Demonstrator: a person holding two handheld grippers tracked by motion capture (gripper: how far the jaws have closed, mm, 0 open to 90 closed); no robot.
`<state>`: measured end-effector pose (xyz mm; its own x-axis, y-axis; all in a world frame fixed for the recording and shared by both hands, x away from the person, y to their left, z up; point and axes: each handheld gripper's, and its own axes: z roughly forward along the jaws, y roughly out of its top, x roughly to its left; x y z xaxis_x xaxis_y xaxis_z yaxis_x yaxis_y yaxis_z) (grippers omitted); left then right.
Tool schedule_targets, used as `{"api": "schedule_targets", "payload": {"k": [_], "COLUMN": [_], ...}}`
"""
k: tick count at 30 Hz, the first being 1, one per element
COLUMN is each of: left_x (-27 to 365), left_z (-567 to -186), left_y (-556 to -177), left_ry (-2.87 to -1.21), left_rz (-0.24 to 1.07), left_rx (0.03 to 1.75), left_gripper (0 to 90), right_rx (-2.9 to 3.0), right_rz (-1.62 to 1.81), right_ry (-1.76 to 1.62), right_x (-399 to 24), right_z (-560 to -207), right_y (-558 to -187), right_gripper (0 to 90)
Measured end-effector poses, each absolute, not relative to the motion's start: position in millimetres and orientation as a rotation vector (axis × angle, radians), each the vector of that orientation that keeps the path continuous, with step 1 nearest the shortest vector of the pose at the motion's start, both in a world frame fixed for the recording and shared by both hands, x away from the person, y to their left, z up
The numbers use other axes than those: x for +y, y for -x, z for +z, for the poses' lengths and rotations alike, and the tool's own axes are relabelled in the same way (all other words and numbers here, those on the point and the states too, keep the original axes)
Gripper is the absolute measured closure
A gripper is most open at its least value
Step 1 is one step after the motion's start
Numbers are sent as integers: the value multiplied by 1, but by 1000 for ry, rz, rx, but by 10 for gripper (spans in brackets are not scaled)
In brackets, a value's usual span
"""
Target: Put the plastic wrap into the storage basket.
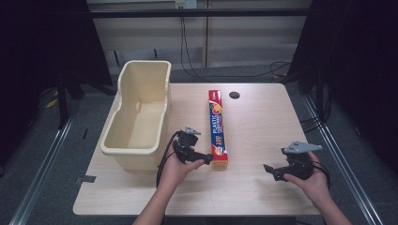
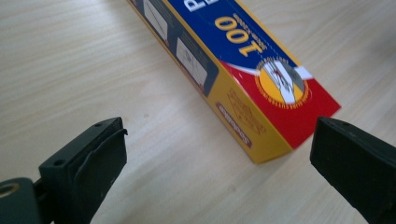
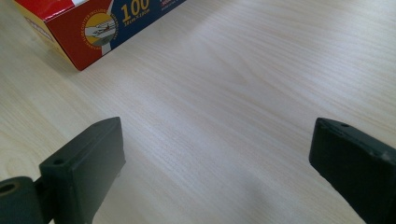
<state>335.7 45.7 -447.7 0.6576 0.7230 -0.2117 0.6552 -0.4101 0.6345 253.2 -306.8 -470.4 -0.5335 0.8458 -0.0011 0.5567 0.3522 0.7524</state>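
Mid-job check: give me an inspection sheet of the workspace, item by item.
Surface: pale wood table, with a dark round hole near the far edge.
Job's things: wrap box lying flat, long side running away from the person; near end between the left gripper's open jaws, not pressed.
Clutter: cream tub left of the box, nothing seen inside.
Grippers: left gripper open at the box's near end; right gripper open over bare table.
Cables: black cable trailing from the left gripper; more on the floor behind.
Surroundings: dark curtains at both sides.
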Motion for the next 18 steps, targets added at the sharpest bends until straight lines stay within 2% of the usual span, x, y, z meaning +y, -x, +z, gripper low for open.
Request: {"api": "schedule_targets", "payload": {"k": [18], "left_x": [19], "left_z": [-434], "left_y": [-381], "left_ry": [-2113], "left_rz": [57], "left_rx": [1159], "left_gripper": [38], "right_rx": [2211], "right_rz": [1027], "right_ry": [-1236], "right_x": [-308], "right_z": [-470], "right_y": [-252], "right_gripper": [38]}}
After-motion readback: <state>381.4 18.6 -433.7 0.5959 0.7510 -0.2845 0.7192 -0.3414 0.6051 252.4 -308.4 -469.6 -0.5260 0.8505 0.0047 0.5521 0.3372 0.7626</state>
